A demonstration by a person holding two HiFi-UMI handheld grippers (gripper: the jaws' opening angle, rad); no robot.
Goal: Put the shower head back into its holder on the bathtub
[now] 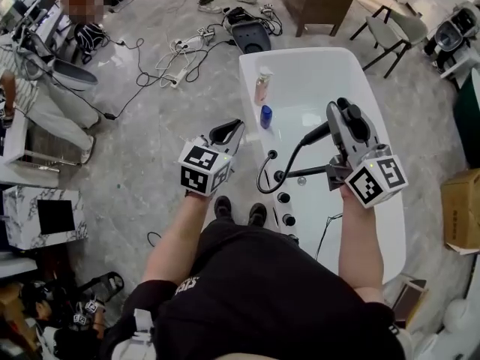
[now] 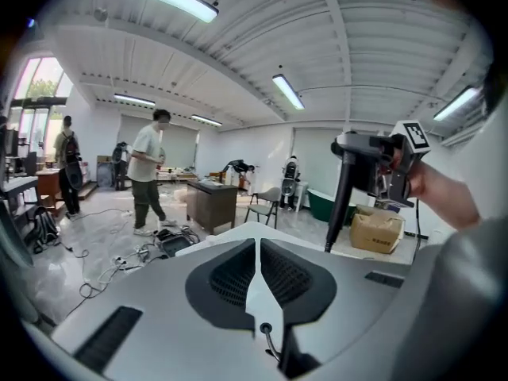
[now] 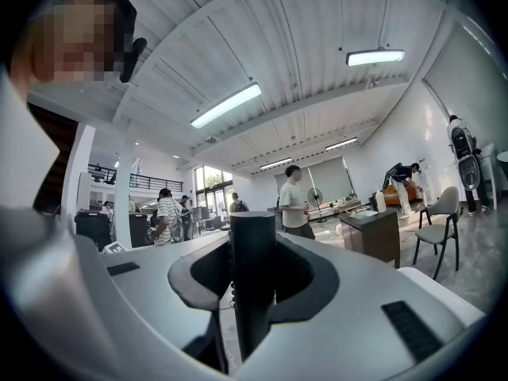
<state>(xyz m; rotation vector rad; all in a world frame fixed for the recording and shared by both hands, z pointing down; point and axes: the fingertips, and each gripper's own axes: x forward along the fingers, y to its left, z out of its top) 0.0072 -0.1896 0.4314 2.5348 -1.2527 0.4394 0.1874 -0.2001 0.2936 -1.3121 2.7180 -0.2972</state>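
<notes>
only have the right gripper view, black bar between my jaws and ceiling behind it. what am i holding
Observer: The shower head, by its handle. The right gripper is shut on it, over the bathtub.
Operator: where does the hose go
Observer: The hose loops down toward the black fittings on the tub's near deck. I cannot tell which one is the holder.
Operator: left gripper doing anything
Observer: The left gripper is shut and empty, beside the tub's left edge.
</notes>
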